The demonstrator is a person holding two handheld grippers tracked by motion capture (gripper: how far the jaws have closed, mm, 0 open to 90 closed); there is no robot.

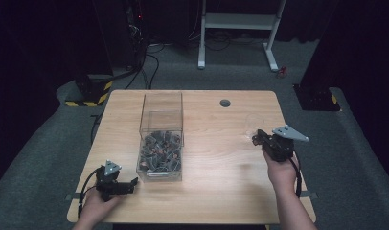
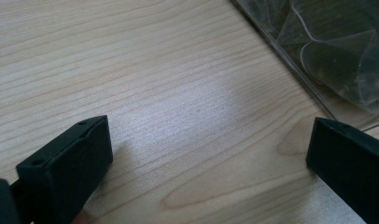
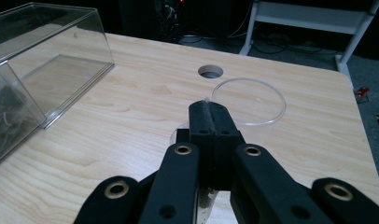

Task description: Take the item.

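A clear plastic cup (image 3: 248, 100) stands on the right part of the table (image 1: 216, 143), near its right edge, its round rim facing up. The right claw (image 3: 211, 122) pinches the near side of that rim, its jaws pressed together on the thin wall; in the high view the right claw (image 1: 256, 138) sits at the cup (image 1: 254, 123) with the hand behind it. Just beyond the cup is a round hole (image 3: 210, 71) in the tabletop. Left of centre stands a clear box (image 1: 161, 139), its bottom covered with dark small parts. The left claw (image 1: 134, 182) lies low on the table just beside the box's near left corner, jaws spread, with bare wood between them. No readable writing shows on anything
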